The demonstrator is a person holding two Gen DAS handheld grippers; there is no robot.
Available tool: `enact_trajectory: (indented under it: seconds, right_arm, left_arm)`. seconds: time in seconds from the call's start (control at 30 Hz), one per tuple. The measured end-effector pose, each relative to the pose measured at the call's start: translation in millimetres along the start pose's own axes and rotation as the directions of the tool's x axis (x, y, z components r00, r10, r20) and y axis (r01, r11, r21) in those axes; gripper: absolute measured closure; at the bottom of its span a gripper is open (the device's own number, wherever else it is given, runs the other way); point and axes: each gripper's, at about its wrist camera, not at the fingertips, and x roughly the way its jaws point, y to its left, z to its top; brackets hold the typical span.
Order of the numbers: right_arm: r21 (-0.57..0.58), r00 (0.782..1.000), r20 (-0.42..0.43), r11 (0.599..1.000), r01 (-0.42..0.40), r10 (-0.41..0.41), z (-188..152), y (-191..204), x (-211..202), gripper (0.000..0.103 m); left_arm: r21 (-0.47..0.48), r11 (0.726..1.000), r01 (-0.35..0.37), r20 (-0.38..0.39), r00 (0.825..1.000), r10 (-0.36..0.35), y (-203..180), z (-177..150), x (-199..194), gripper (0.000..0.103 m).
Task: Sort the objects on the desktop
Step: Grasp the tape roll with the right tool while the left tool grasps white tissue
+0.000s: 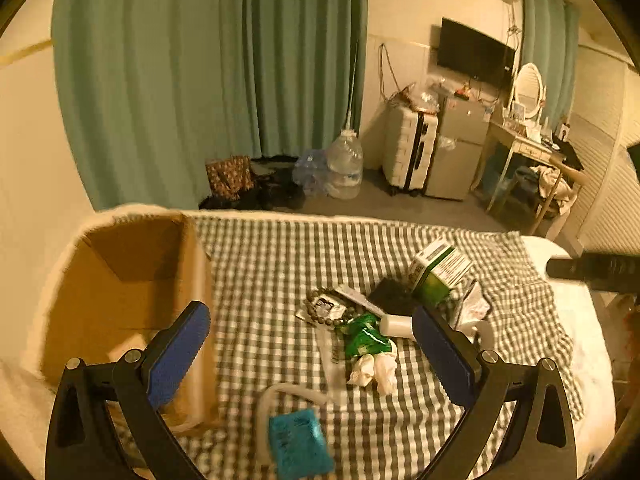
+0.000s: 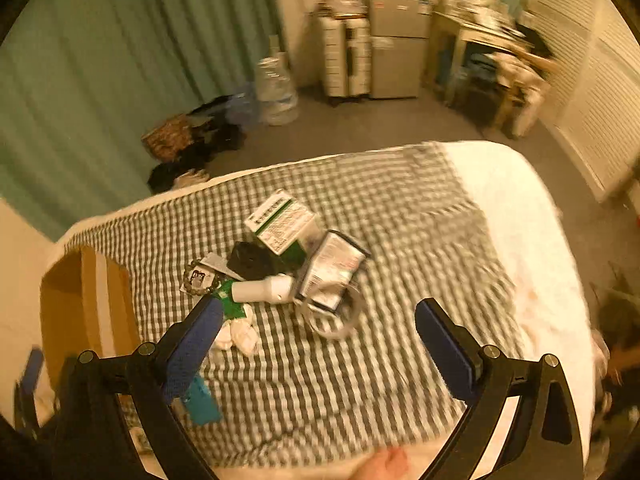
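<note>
Because nothing was picked yet, you held the left gripper [image 1: 312,344] and right gripper [image 2: 320,336] wide apart and empty above the clutter [image 1: 372,320] beside the cardboard box [image 1: 120,300].

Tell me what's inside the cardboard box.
The cardboard box stands open at the left of the checked cloth. Only bare brown inner walls show in the left wrist view. Its floor is hidden behind the near wall and the left gripper, so contents cannot be ruled out.
</note>
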Motion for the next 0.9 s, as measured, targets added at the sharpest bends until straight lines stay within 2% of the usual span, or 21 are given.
enact_trajectory:
  seconds: [0.07, 0.13, 0.2, 0.27, 0.33, 0.4, 0.47, 0.6, 0.73, 0.8, 0.83, 0.87, 0.9]
  right_arm:
    - [-0.026, 1.000, 0.014, 0.999, -0.018, 0.019, -7.5, -2.4, 37.5, 0.006]
    - [0.020, 0.998, 0.052, 0.999, -0.047, 0.046, -18.8, -11.5, 73.8, 0.006]
    - [0.085, 0.997, 0.038, 0.994, -0.064, 0.061, -33.6, -20.1, 116.4, 0.006]
    - [0.137, 0.999, -0.001, 0.990, -0.044, 0.044, -47.3, -27.0, 156.3, 0.006]
    - [0.163, 0.999, -0.014, 0.986, -0.040, 0.043, -53.9, -30.6, 178.9, 0.006]
    - [0.200, 0.999, 0.032, 0.980, -0.010, 0.004, -63.9, -36.6, 182.8, 0.006]
    - [0.203, 0.998, 0.067, 0.979, 0.007, -0.021, -72.6, -38.4, 189.5, 0.006]
    - [0.165, 0.997, 0.043, 0.985, 0.056, -0.063, -83.6, -36.5, 202.1, 0.006]
    - [0.178, 1.000, 0.008, 0.984, 0.013, -0.015, -88.7, -45.2, 213.9, 0.006]
    - [0.197, 1.000, 0.020, 0.980, -0.006, 0.002, -90.0, -50.0, 209.8, 0.007]
    - [0.199, 1.000, 0.024, 0.980, -0.012, 0.008, -91.5, -50.9, 209.2, 0.010]
    - [0.194, 0.999, 0.033, 0.981, -0.029, 0.023, -92.4, -51.1, 206.2, 0.021]
    - [0.185, 0.999, 0.042, 0.982, -0.032, 0.025, -93.3, -49.9, 203.0, 0.021]
  left_arm:
    - [0.003, 1.000, 0.016, -0.014, 1.000, -0.016, -4.4, -15.8, 28.7, 0.000]
    - [0.019, 1.000, 0.007, -0.021, 1.000, -0.007, -6.1, -31.4, 52.3, 0.000]
    - [0.013, 1.000, -0.004, -0.004, 1.000, 0.004, -0.4, -56.6, 74.4, 0.000]
    - [-0.005, 1.000, 0.006, 0.018, 1.000, -0.005, 6.0, -75.6, 87.8, 0.000]
    - [0.017, 1.000, 0.005, -0.038, 0.999, -0.004, 9.3, -87.3, 106.6, 0.000]
    - [0.040, 0.999, 0.029, -0.065, 0.998, -0.026, 12.2, -90.9, 121.0, 0.000]
    - [0.055, 0.998, 0.001, -0.082, 0.997, 0.003, 14.5, -92.7, 133.2, 0.000]
    - [0.028, 1.000, 0.001, -0.115, 0.993, 0.002, 26.1, -99.8, 139.5, 0.000]
    - [0.015, 0.998, 0.067, -0.133, 0.989, -0.064, 33.6, -104.6, 132.5, 0.000]
    - [0.003, 0.996, 0.085, -0.170, 0.982, -0.083, 33.8, -108.2, 134.6, 0.000]
    - [0.008, 0.996, 0.089, -0.184, 0.979, -0.086, 33.1, -107.4, 135.9, 0.000]
    - [0.016, 0.997, 0.080, -0.193, 0.978, -0.076, 31.0, -108.2, 137.7, 0.000]
    - [0.019, 0.998, 0.065, -0.190, 0.980, -0.060, 27.6, -106.4, 139.5, 0.000]
